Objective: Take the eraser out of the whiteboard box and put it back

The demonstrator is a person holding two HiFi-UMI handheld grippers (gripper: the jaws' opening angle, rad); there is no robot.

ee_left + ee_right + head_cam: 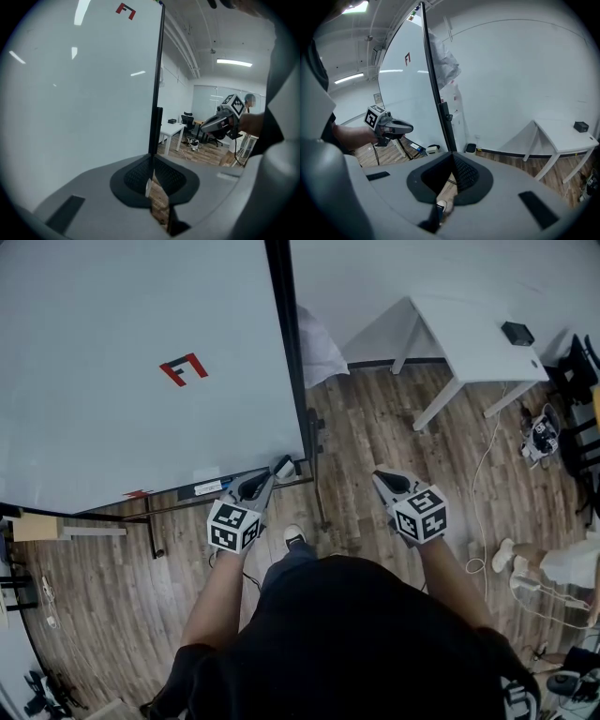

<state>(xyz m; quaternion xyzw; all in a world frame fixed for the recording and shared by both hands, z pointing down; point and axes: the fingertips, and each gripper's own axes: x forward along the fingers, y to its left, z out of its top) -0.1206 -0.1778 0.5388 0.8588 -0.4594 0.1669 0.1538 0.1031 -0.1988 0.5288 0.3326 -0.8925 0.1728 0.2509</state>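
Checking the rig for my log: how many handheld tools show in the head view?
2. The left tool points at the lower edge of the whiteboard; the right tool hangs over the wooden floor. None looks hidden.

Left gripper (269, 480), right gripper (382, 480), jaws together, empty, tilted downward

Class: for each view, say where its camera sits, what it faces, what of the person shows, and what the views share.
Head view: on the head, looking steeply down at whiteboard and floor; forearms, left gripper, right gripper show.
Left gripper view: on the left gripper, along its shut jaws past the board's edge; the right hand shows.
Right gripper view: on the right gripper, along its shut jaws, white table at right; the left hand shows.
Shared: the red mark, in all three.
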